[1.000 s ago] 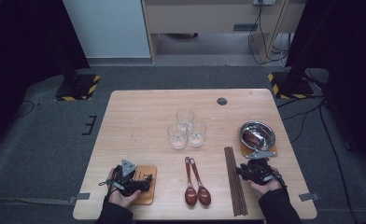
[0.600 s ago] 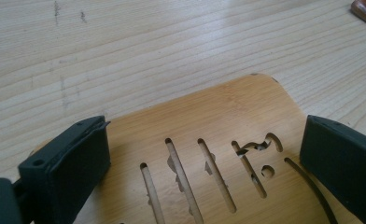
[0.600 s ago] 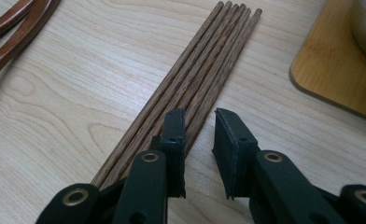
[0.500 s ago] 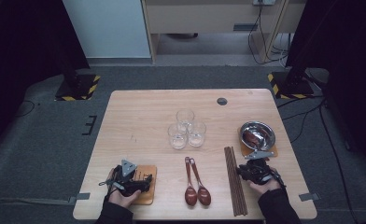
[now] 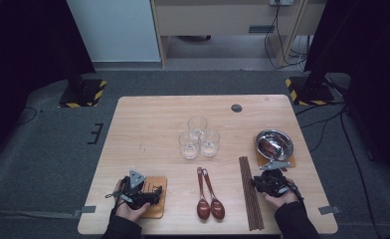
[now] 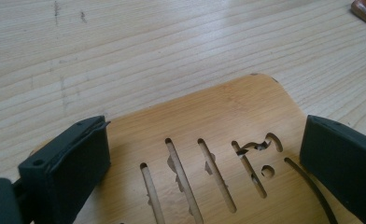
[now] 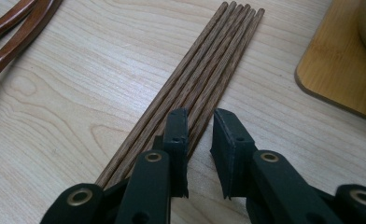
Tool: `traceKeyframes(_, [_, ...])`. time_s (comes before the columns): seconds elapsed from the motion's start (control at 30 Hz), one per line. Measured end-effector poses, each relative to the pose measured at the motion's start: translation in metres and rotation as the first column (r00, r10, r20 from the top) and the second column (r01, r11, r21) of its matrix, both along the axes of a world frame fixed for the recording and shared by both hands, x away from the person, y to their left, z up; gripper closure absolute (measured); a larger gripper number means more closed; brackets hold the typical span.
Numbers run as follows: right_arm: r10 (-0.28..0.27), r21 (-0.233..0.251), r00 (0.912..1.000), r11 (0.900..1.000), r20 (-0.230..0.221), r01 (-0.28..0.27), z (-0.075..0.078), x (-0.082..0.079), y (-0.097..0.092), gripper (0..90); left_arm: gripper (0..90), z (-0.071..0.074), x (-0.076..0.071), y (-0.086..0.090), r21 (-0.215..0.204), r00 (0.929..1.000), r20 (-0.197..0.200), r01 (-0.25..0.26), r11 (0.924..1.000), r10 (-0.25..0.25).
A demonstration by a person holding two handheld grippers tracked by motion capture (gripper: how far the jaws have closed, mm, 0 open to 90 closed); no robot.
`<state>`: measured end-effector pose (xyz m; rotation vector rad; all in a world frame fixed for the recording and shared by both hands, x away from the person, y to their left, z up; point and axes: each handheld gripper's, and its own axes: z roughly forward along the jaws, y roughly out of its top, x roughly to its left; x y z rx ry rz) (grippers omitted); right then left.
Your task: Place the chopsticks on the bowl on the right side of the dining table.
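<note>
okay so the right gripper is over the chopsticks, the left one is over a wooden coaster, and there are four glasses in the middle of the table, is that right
Not quite: there are three glasses, not four, as the high view shows. The rest holds: the right gripper is over the chopsticks, and the left gripper is over the wooden coaster.

Three glasses (image 5: 199, 138), two spoons (image 5: 209, 195), four chopsticks (image 5: 249, 191), two boards (image 5: 157, 197), one bowl (image 5: 274, 144).

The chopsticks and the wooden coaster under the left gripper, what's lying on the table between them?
Two dark wooden spoons lie side by side between the chopsticks and the wooden coaster, as the high view shows.
</note>
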<state>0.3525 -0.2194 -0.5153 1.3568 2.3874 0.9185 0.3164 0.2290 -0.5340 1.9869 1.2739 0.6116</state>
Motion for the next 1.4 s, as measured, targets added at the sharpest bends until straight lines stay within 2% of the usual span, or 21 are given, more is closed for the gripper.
traceKeyframes(0.07, [0.001,-0.013,1.0,0.9999,-0.004,-0.001,-0.001,0.0,0.001,77.3,0.8,0.0,0.0,0.0,0.0,1.0,0.0,0.0,1.0,0.0])
traceKeyframes(0.43, [-0.006,-0.021,0.9999,0.9998,-0.013,0.006,0.0,0.0,-0.004,82.6,0.8,0.0,0.0,0.0,0.0,1.0,0.0,0.0,1.0,0.0])
traceKeyframes(0.8, [-0.044,-0.028,0.9988,0.9987,-0.02,0.043,0.001,0.003,-0.014,84.7,0.8,0.0,0.0,0.0,0.0,1.0,0.0,0.0,1.0,0.0])
traceKeyframes(1.17, [-0.052,-0.03,0.9985,0.9983,-0.016,0.051,0.001,0.006,-0.018,85.0,0.8,0.0,0.0,0.0,0.0,1.0,0.0,0.0,1.0,0.0])
traceKeyframes(1.4, [-0.057,-0.018,0.9984,0.9982,-0.002,0.057,0.004,0.002,-0.02,79.2,0.8,0.0,0.0,0.0,0.0,1.0,0.0,0.0,1.0,0.0])
